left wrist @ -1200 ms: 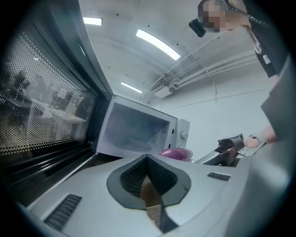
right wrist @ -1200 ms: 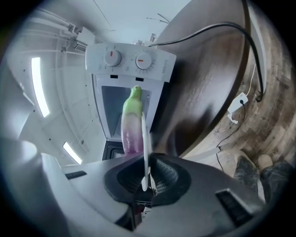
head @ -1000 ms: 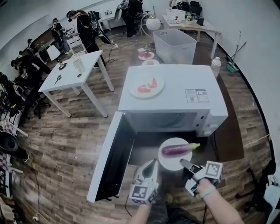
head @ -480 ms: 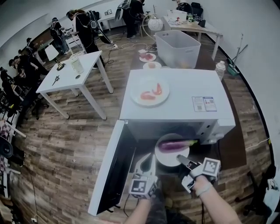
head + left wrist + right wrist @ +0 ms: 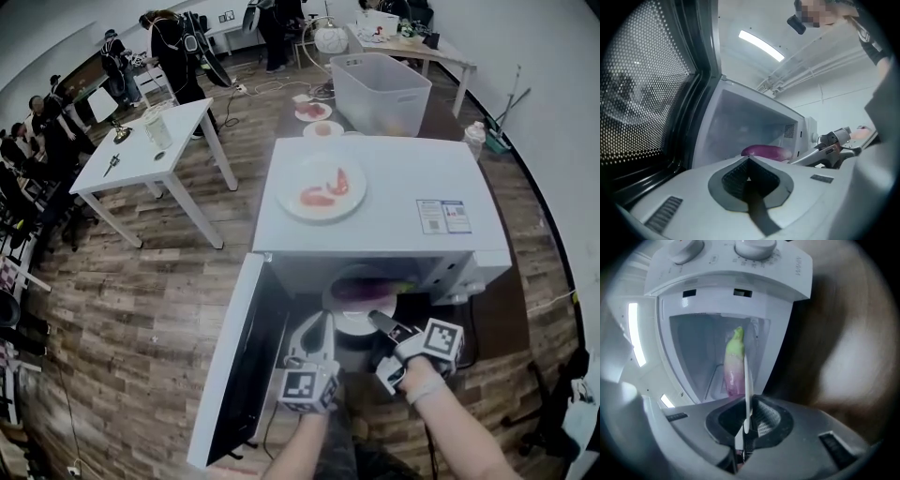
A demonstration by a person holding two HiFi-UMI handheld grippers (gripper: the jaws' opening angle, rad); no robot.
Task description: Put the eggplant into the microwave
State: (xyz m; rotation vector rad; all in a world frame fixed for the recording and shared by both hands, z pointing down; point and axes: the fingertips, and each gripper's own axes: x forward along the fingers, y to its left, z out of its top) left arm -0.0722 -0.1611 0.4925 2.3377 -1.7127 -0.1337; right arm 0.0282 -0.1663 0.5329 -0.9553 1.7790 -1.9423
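Note:
A purple eggplant (image 5: 363,288) with a green stem lies on a small white plate (image 5: 349,319), partly inside the open microwave (image 5: 375,220). My right gripper (image 5: 379,324) is shut on the plate's near rim. In the right gripper view the plate (image 5: 746,380) shows edge-on between the jaws, with the eggplant (image 5: 734,364) beyond it in the cavity. My left gripper (image 5: 320,330) is just left of the plate, shut with nothing in it. In the left gripper view the eggplant (image 5: 766,151) lies ahead, and the right gripper (image 5: 834,143) shows at the right.
The microwave door (image 5: 234,370) hangs open to the left; its mesh (image 5: 642,93) fills the left of the left gripper view. A plate with red food (image 5: 322,187) sits on the microwave. Behind stand a white table (image 5: 150,155), a clear bin (image 5: 380,92) and several people.
Both grippers have moved forward toward the microwave. The plate with the eggplant has gone from in front of the opening to partly inside the cavity.

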